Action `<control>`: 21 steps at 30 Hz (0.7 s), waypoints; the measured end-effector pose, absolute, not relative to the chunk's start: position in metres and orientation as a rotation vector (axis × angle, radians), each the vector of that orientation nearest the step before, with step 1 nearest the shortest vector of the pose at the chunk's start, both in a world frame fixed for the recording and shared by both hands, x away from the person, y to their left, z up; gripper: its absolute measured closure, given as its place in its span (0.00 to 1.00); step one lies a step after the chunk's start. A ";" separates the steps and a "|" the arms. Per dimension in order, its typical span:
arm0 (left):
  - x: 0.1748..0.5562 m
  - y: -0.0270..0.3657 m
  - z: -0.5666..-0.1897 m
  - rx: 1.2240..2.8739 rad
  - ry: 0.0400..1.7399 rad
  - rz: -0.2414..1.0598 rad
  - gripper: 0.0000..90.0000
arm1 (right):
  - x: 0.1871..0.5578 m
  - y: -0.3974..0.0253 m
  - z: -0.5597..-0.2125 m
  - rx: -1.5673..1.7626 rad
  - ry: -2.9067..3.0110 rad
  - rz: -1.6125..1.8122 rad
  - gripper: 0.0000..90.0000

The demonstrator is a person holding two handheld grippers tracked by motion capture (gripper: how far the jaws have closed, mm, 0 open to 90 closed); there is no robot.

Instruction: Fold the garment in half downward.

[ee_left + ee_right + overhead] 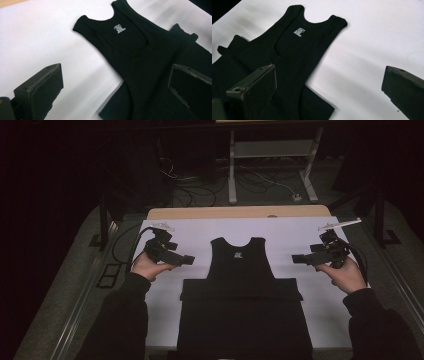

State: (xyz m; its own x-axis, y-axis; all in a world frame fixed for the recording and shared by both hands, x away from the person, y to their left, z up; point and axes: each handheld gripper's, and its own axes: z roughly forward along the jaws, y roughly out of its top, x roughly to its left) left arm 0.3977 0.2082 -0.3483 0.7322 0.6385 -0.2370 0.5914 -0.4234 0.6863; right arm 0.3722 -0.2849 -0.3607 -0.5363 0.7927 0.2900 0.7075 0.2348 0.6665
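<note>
- Tools: left tool [186, 259] and right tool [298, 258] were both spread, holding nothing, hovering either side of the tank top [241, 262].
- Tank top lay flat mid-table [295, 232], lower part folded up.
- Looked light, limp, likely to sag; best pinched at the shoulder straps [82, 23] or folded side edges.

Black tank top [241, 262], small white logo [119, 28] inside neck. White table cover [295, 237]; tan wood table edge [200, 213] at 12 o'clock. Black grippers.
</note>
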 end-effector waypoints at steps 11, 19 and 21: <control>0.411 0.202 -0.349 2.154 0.916 0.076 0.00 | 0.384 -0.279 -0.356 1.440 2.384 1.196 0.00; 0.423 0.201 -0.354 2.142 0.937 0.082 0.00 | 0.396 -0.270 -0.361 1.435 2.394 1.191 0.00; 0.425 0.199 -0.354 2.154 0.933 0.080 0.00 | 0.399 -0.267 -0.361 1.433 2.398 1.188 0.00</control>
State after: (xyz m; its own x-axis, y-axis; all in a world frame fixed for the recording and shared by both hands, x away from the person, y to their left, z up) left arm 0.4254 0.1992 -0.3539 0.7295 0.6441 -0.2302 0.5958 -0.4330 0.6765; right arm 0.3989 -0.2671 -0.3610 -0.5500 0.7852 0.2843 0.7020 0.2503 0.6667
